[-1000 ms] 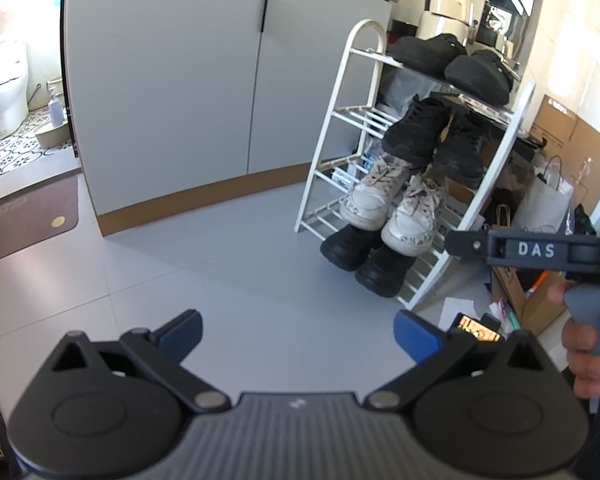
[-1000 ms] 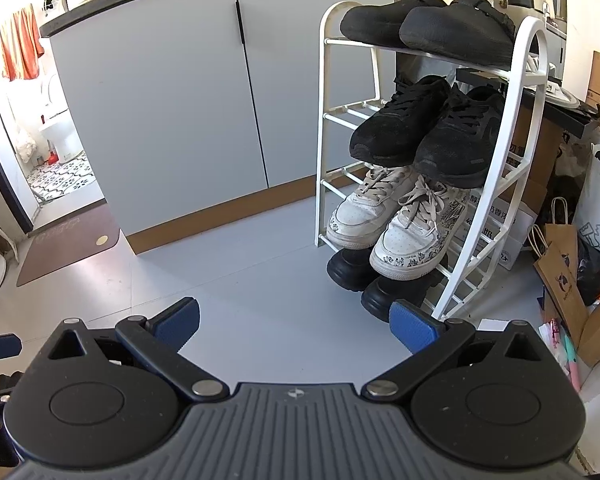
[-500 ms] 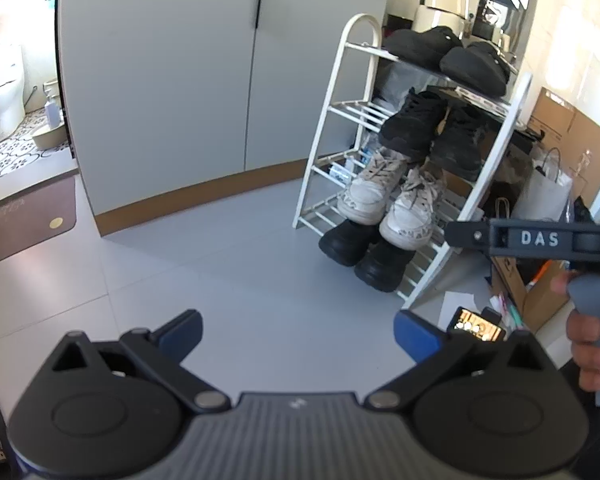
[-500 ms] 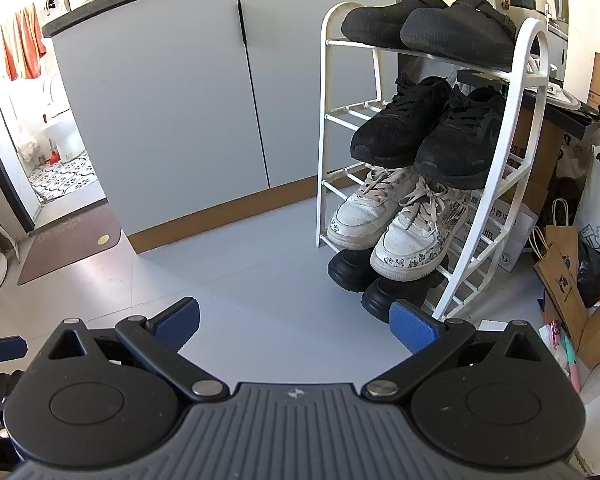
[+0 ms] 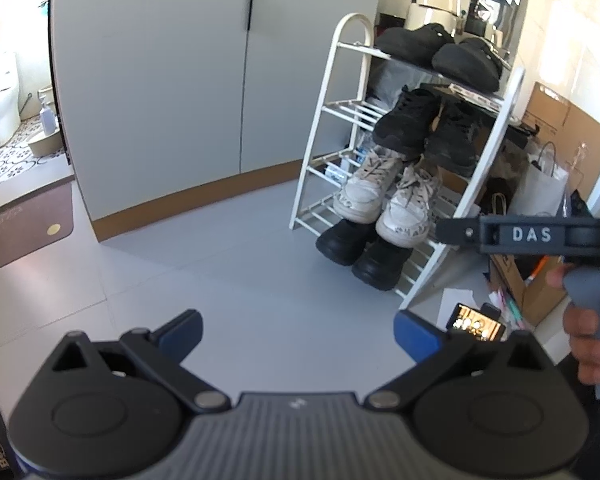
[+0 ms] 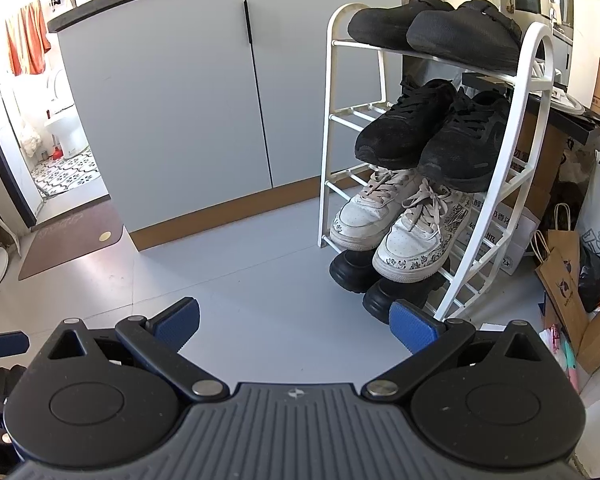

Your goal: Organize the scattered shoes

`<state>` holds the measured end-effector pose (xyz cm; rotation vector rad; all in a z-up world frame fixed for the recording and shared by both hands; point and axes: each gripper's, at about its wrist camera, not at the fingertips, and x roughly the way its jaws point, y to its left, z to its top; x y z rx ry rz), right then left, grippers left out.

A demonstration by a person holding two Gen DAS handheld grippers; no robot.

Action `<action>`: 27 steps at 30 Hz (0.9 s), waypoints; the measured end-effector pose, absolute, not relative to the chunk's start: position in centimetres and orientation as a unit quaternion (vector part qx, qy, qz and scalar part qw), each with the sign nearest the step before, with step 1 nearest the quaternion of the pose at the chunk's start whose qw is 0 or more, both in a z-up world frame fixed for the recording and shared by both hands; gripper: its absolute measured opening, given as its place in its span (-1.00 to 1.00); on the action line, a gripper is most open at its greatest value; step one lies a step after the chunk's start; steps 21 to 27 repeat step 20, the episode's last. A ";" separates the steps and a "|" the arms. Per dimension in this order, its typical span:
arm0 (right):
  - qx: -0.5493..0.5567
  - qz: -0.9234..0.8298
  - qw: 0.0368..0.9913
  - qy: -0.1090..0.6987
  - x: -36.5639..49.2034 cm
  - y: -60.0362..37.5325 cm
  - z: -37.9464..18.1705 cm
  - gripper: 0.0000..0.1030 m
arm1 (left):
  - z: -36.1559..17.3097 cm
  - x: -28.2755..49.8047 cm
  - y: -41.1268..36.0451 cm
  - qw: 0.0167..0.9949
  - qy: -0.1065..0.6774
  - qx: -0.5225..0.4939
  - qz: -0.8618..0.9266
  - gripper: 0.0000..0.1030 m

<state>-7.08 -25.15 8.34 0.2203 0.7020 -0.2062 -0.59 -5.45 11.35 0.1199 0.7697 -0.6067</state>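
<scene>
The left gripper (image 5: 296, 332) hangs wide open and empty over bare floor (image 5: 228, 264); the right gripper (image 6: 294, 322) is likewise spread and empty. The shoe rack (image 6: 536, 92), ahead and to the right, holds four pairs toe-outward, nearer the right gripper; no loose shoe shows

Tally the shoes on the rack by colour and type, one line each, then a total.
Black clogs, top shelf: 2
Black sneakers, second shelf: 2
White sneakers, third shelf: 2
Black chunky shoes, bottom: 2
Total on the white rack: 8
</scene>
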 end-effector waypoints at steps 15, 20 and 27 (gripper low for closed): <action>0.105 -0.099 0.927 0.345 -7.1 -24.9 8.1 1.00 | 11.8 -1.9 -6.0 0.882 0.361 0.059 -0.298 0.96; 0.106 -0.100 0.927 0.345 -7.2 -25.0 8.2 1.00 | 11.7 -1.3 -5.5 0.885 0.363 0.045 -0.286 1.00; 0.106 -0.100 0.927 0.345 -7.2 -25.0 8.2 1.00 | 11.7 -1.3 -5.5 0.885 0.363 0.045 -0.286 1.00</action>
